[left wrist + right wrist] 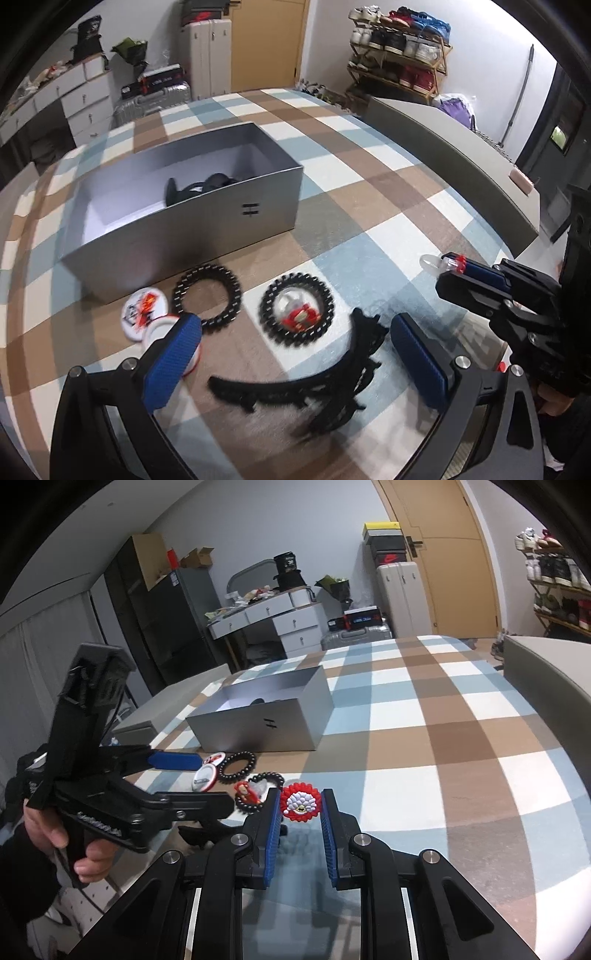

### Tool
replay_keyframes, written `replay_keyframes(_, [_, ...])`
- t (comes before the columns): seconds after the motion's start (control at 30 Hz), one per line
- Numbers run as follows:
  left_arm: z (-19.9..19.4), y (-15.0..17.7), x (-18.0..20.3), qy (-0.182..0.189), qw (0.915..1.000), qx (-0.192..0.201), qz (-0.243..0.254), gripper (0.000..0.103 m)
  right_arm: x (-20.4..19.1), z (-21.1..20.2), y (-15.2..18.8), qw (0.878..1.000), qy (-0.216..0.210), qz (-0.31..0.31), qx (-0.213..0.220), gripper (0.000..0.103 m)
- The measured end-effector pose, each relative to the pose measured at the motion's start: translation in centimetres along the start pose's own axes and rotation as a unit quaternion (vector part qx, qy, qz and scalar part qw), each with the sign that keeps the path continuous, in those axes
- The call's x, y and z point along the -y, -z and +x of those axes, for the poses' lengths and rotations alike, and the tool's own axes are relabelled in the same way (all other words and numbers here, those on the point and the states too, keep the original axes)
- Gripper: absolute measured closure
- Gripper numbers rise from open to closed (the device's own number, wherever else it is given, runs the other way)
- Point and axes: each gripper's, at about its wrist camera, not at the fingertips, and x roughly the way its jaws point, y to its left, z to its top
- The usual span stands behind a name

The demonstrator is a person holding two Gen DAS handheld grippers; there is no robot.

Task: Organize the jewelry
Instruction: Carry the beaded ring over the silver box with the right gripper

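An open grey box (pixel 236 206) stands on the checked cloth, dark items inside; it also shows in the right wrist view (pixel 280 720). In front lie two black spiral hair ties (pixel 207 295) (pixel 297 314), one around a red and clear charm (pixel 301 314), two round badges (pixel 142 308), and a black toothed hairband (pixel 314 384). My left gripper (pixel 295 350) is open above the hairband. My right gripper (pixel 300 805) is shut on a red and white beaded ring (pixel 300 802), held above the cloth; it shows in the left wrist view (pixel 443 264) at right.
A grey box lid (pixel 454 155) lies at the cloth's far right edge. A white dresser (pixel 280 620), suitcases (pixel 399 594) and a shoe rack (pixel 399 51) stand beyond the bed.
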Motion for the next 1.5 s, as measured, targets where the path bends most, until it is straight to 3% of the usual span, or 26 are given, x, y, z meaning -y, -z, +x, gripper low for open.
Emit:
replay_keyframes(0.03, [0.2,-0.1,0.0,0.002,1.0,-0.002,-0.002,0.011,0.2,-0.1,0.1,1.0,0.002,0.002,0.0,0.082])
replay_keyframes(0.1, [0.7,-0.4,0.0,0.003,0.9999,-0.011,-0.005,0.034,0.6,-0.1,0.2,1.0,0.004,0.008,0.0,0.082])
replay_keyframes(0.3, [1.1,-0.2,0.1,0.02,0.9995,-0.021,-0.013,0.076,1.1,-0.1,0.4,1.0,0.001,0.015,0.0,0.082])
replay_keyframes(0.5, [1.5,-0.4,0.2,0.02,0.9993,-0.028,-0.017,0.078,1.0,-0.3,0.4,1.0,-0.004,0.013,0.005,0.082])
replay_keyframes(0.6, [1.7,-0.3,0.3,0.006,0.9995,-0.03,-0.011,0.087,1.0,-0.2,0.4,1.0,-0.005,0.013,0.005,0.082])
replay_keyframes(1.0, [1.0,-0.2,0.7,-0.006,0.9997,-0.023,-0.005,0.088,0.6,-0.3,0.2,1.0,-0.007,0.01,0.003,0.082])
replay_keyframes(1.5, [-2.7,-1.4,0.7,0.005,0.9996,0.026,-0.006,0.088,-0.8,-0.8,-0.4,1.0,-0.014,-0.001,-0.004,0.082])
